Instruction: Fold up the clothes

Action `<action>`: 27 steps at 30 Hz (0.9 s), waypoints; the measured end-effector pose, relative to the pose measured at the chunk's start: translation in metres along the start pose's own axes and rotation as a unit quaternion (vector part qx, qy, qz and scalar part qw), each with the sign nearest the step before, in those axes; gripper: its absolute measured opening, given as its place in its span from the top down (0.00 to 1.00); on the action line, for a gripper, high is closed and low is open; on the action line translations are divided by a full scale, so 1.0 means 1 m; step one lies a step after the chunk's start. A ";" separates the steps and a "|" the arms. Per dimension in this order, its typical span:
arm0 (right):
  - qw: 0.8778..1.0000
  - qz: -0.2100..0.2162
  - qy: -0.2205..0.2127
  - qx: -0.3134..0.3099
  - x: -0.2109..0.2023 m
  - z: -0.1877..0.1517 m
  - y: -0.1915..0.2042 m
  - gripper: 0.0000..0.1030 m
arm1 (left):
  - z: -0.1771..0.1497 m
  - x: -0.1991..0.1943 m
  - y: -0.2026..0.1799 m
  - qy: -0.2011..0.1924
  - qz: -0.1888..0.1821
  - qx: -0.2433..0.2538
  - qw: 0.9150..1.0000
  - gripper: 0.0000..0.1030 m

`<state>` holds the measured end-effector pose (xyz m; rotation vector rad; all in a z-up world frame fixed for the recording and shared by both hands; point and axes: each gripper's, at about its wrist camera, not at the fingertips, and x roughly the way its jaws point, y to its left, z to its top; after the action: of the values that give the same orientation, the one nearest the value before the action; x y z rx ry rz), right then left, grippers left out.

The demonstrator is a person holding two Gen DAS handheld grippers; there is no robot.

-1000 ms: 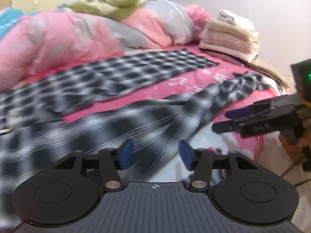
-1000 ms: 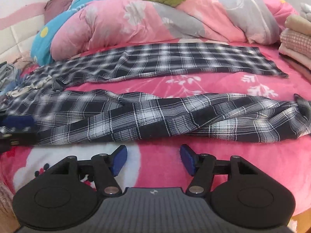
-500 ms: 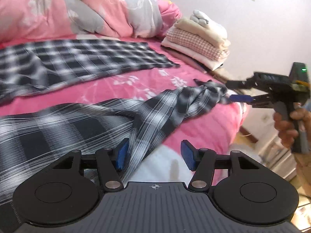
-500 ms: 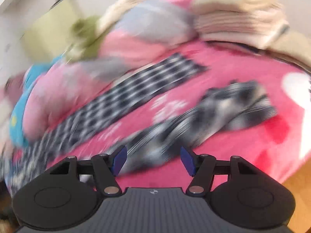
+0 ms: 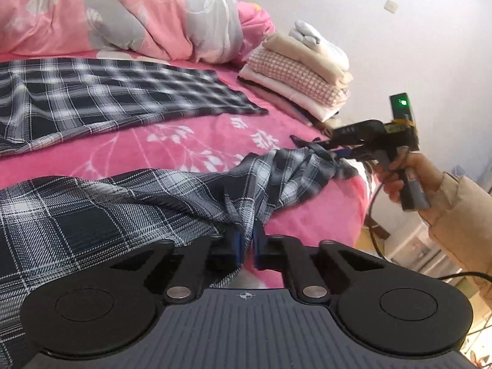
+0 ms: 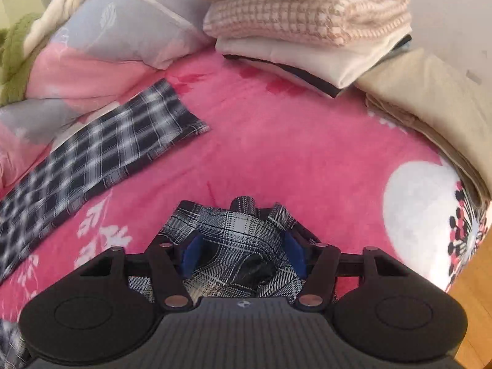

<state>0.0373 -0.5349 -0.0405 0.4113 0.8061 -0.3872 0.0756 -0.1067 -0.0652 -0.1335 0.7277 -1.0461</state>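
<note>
Pinching plaid trouser leg (image 5: 129, 215): left gripper (image 5: 245, 247) mid-edge, right gripper (image 6: 243, 256) w/ end.

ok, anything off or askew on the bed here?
Nothing damaged or spilled. The near plaid leg lies twisted and bunched, unlike the flat far leg. The left claw pinches it; the right claw straddles its end.
</note>
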 end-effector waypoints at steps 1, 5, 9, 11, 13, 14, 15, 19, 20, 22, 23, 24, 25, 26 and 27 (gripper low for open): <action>1.000 0.013 -0.003 -0.001 -0.002 0.000 0.000 0.79 | -0.001 0.000 0.000 -0.004 0.003 -0.001 1.000 0.98; 0.998 0.064 -0.020 0.000 -0.007 0.008 0.002 0.96 | -0.004 -0.008 -0.007 -0.037 0.020 0.000 0.999 0.99; 0.982 0.171 -0.081 0.010 -0.030 0.045 0.015 0.97 | 0.003 -0.024 -0.019 -0.068 0.021 0.019 0.997 0.99; 0.964 0.229 -0.133 0.004 -0.055 0.060 0.018 0.97 | 0.004 -0.029 -0.025 -0.075 0.019 0.026 0.997 0.99; 0.952 0.253 -0.172 -0.006 -0.076 0.062 0.013 0.97 | 0.004 -0.034 -0.030 -0.083 0.017 0.032 0.996 0.99; 0.948 0.257 -0.188 -0.007 -0.081 0.057 0.005 0.97 | 0.003 -0.035 -0.031 -0.083 0.014 0.034 0.996 0.99; 0.946 0.257 -0.199 -0.005 -0.083 0.051 -0.006 0.96 | 0.001 -0.036 -0.032 -0.082 0.011 0.036 0.996 0.99; 0.977 0.158 -0.136 0.048 -0.047 0.015 -0.073 0.78 | -0.009 -0.029 -0.033 -0.059 0.013 0.044 0.997 0.99; 0.986 0.105 -0.109 0.064 -0.036 0.006 -0.088 0.77 | -0.011 -0.027 -0.033 -0.053 0.013 0.046 0.997 0.99; 0.993 0.016 -0.070 0.095 -0.022 -0.011 -0.113 0.77 | -0.014 -0.025 -0.034 -0.048 0.011 0.051 0.997 0.99; 0.991 0.024 -0.074 0.109 -0.027 -0.016 -0.119 0.77 | -0.015 -0.026 -0.035 -0.047 0.010 0.055 0.997 0.99; 0.989 0.035 -0.078 0.123 -0.032 -0.022 -0.125 0.77 | -0.016 -0.026 -0.036 -0.047 0.009 0.058 0.997 0.99; 0.989 0.046 -0.081 0.114 -0.039 -0.022 -0.117 0.76 | -0.018 -0.025 -0.037 -0.045 0.009 0.061 0.997 0.99; 0.989 0.056 -0.084 0.104 -0.046 -0.021 -0.108 0.75 | -0.020 -0.024 -0.037 -0.044 0.010 0.063 0.997 0.99; 0.990 0.069 -0.086 0.084 -0.054 -0.018 -0.094 0.72 | -0.022 -0.024 -0.037 -0.043 0.010 0.066 0.997 0.99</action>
<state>-0.0529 -0.5969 -0.0301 0.5797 0.5760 -0.3578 0.0279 -0.1014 -0.0543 -0.0575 0.5788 -1.0598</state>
